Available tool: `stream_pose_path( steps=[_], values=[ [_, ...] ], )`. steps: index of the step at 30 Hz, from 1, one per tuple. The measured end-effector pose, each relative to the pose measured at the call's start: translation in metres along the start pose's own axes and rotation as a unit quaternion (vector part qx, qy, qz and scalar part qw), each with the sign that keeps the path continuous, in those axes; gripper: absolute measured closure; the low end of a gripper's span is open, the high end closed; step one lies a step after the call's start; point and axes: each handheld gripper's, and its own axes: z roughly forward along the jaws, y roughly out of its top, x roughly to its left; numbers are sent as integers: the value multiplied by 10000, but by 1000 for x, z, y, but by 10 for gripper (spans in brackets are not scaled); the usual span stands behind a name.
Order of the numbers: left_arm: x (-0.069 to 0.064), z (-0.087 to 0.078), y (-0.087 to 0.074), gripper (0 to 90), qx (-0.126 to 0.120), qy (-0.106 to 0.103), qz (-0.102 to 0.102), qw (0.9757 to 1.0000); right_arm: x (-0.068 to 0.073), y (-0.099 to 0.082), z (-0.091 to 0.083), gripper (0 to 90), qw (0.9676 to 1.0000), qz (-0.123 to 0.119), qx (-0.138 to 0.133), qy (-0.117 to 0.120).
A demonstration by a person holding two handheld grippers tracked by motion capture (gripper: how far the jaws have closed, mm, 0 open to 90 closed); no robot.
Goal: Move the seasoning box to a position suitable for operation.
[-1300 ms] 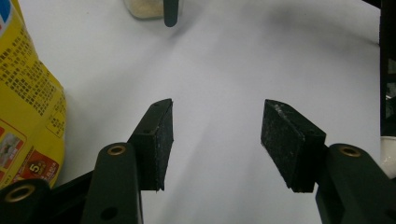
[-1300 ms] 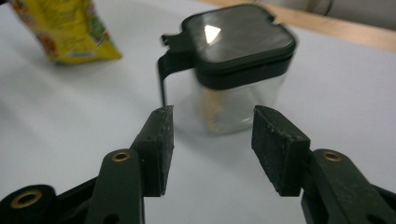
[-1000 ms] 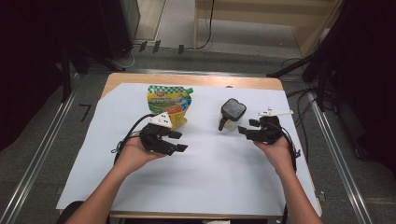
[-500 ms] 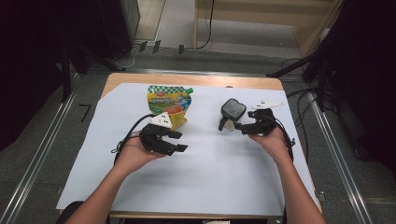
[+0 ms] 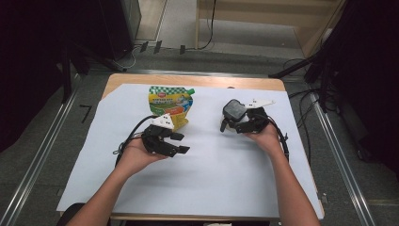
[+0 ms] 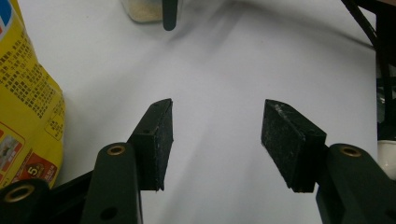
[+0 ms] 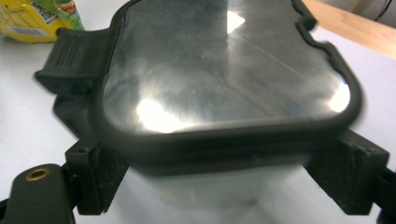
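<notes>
Container at two o'clock on bench: rigid, smooth lid, likely slippery. Right gripper fingers, just opened, straddle its body below the rim. Left gripper fingers wide, empty.

Wooden table under a white sheet, grey carpeted floor, metal floor rails, black cables, dark surroundings.

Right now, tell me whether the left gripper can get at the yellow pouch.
Probably yes. The left gripper has open, empty jaws, and the yellow pouch lies just beyond it on the white sheet, with nothing between them.
</notes>
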Motion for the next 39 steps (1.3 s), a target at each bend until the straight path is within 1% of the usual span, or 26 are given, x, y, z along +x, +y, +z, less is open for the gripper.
stream_pose_path(
  steps=[1,2,3,5,8,10,11,12,16,18,21,23,24,26,27,28,29,30,31,33,36,39],
  values=[
    [0,0,0,449,0,0,0,10000,0,0,0,138,10000,0,0,0],
    [0,0,0,449,24,-9,-3,10000,1,1,7,136,10000,-59,-62,-45],
    [0,0,0,449,24,-9,-3,10000,2,1,9,136,9999,-85,-86,-70],
    [1,1,-1,449,1,-34,-20,10000,3,1,14,138,9998,-79,-125,-93],
    [1,2,-1,449,20,-51,-29,10000,5,1,20,133,9995,-45,-248,-196],
    [1,2,-1,449,23,-73,-39,10000,6,1,21,134,9994,-32,-281,-206],
    [0,4,-1,449,26,-91,-56,9999,6,0,22,135,9991,46,-344,-230],
    [0,4,-1,449,26,-91,-56,9999,6,0,22,140,9990,46,-361,-254],
    [0,4,-2,449,39,-97,-39,9999,8,1,22,149,9991,47,-326,-285],
    [1,4,-2,449,41,-98,-51,9999,8,1,21,151,9990,131,-333,-279],
    [2,5,-3,449,32,-111,-94,9999,9,0,21,153,9987,179,-375,-294],
    [3,4,-3,449,59,-106,-80,9999,9,1,21,153,9987,210,-369,-294],
    [3,5,-4,448,46,-126,-121,9998,10,2,19,154,9985,234,-394,-303],
    [4,5,-5,447,37,-130,-138,9998,10,4,15,154,9980,275,-482,-296],
    [4,5,-5,447,37,-130,-138,9998,10,4,15,154,9980,275,-482,-296],
    [4,4,-5,446,30,-133,-140,9998,11,8,8,154,9975,298,-573,-304],
    [4,4,-5,445,30,-133,-140,9998,11,8,8,154,9975,298,-573,-304],
    [5,4,-5,445,12,-148,-181,9997,15,13,0,155,9974,318,-556,-343],
    [5,4,-5,445,12,-148,-181,9997,15,13,0,155,9974,318,-556,-343],
    [5,4,-6,444,-5,-165,-205,9997,22,16,-12,155,9976,338,-532,-293],
    [5,3,-6,447,-6,-183,-206,9996,32,15,-21,155,9977,305,-510,-319],
    [6,3,-6,447,10,-204,-202,9996,45,9,-28,155,9978,336,-480,-298]
  ],
)
